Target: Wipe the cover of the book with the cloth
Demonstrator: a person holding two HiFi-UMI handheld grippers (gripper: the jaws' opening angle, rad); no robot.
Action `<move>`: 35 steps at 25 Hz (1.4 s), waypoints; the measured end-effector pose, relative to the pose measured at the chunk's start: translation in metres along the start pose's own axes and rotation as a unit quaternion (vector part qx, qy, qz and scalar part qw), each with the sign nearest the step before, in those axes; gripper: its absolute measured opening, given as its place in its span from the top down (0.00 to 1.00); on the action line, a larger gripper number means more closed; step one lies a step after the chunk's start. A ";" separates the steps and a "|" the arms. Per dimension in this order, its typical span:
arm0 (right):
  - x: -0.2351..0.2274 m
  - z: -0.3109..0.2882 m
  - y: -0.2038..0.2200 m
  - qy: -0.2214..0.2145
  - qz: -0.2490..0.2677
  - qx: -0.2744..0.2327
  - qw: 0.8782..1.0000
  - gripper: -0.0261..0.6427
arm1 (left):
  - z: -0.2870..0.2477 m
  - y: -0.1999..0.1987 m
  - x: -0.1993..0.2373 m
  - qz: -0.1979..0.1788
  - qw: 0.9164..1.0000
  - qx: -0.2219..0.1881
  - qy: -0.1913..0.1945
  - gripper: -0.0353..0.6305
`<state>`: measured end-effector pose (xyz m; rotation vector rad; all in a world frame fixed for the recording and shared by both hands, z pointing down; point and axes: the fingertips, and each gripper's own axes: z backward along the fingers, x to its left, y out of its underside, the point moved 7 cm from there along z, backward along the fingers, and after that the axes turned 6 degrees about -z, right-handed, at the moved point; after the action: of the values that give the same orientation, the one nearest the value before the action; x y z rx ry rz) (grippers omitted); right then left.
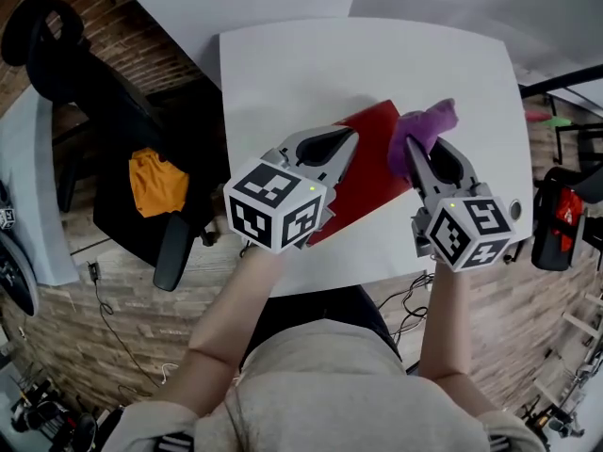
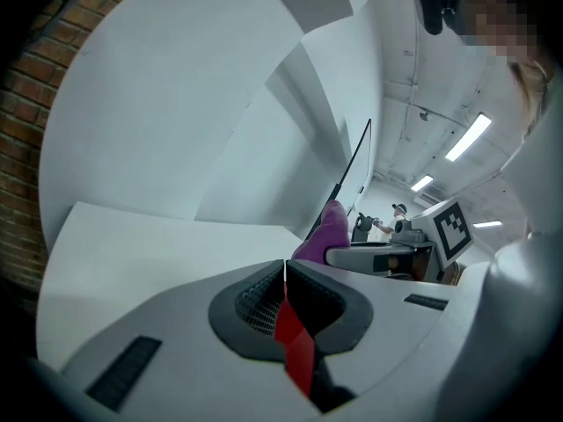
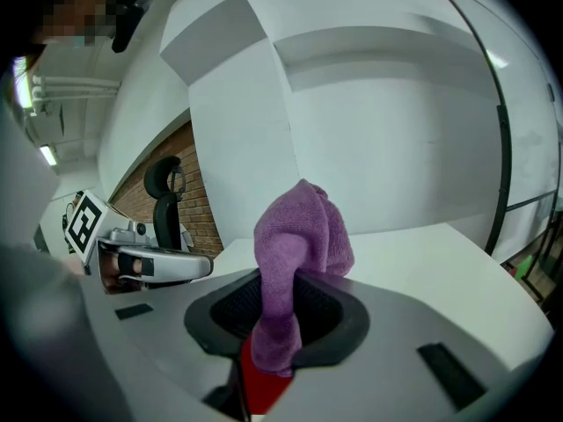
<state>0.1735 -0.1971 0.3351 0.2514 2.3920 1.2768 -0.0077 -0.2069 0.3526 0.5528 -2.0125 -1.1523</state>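
Nearest the person, the left gripper [image 1: 341,145] has its fingers [image 2: 255,295] closed on a thin edge of the red book [image 1: 375,153], which shows as a sliver between the pads in the left gripper view. Just to its right, the right gripper [image 1: 415,154] is clamped on the purple cloth [image 1: 426,125]. The cloth rises bunched out of that gripper's fingers [image 3: 327,310] at the book's right-hand edge, and red shows directly beneath it. The book lies on the white bench [image 1: 377,59] with its long axis diagonal, near-left to far-right. The bare cover therefore lies left of the cloth, between the two grippers. Judgement: the wiping stroke falls to the right gripper, drawn leftward and nearer along that axis while the left steadies the book. Whether the book rests flat or tipped cannot be told.
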 end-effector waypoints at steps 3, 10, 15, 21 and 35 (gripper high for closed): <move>-0.005 -0.009 0.002 0.005 -0.004 0.010 1.000 0.81 | -0.007 0.001 0.003 -0.014 1.000 0.013 -0.004 0.91; -0.016 -0.027 0.009 0.018 -0.012 0.035 0.999 0.81 | -0.016 0.008 0.009 0.013 1.000 0.017 0.002 0.91; -0.023 -0.041 0.015 0.027 -0.024 0.048 0.998 0.81 | -0.021 0.014 0.016 0.042 0.999 0.022 0.003 0.91; -0.031 -0.054 0.025 0.035 -0.039 0.062 0.997 0.81 | -0.026 0.019 0.020 0.052 0.998 0.029 0.008 0.91; -0.032 -0.064 0.031 0.047 -0.034 0.083 0.995 0.81 | -0.022 0.019 0.022 0.049 0.998 0.030 0.009 0.91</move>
<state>0.1730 -0.2383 0.4009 0.1591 2.5671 1.0845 -0.0045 -0.2243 0.3844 0.4865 -2.0402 -1.0275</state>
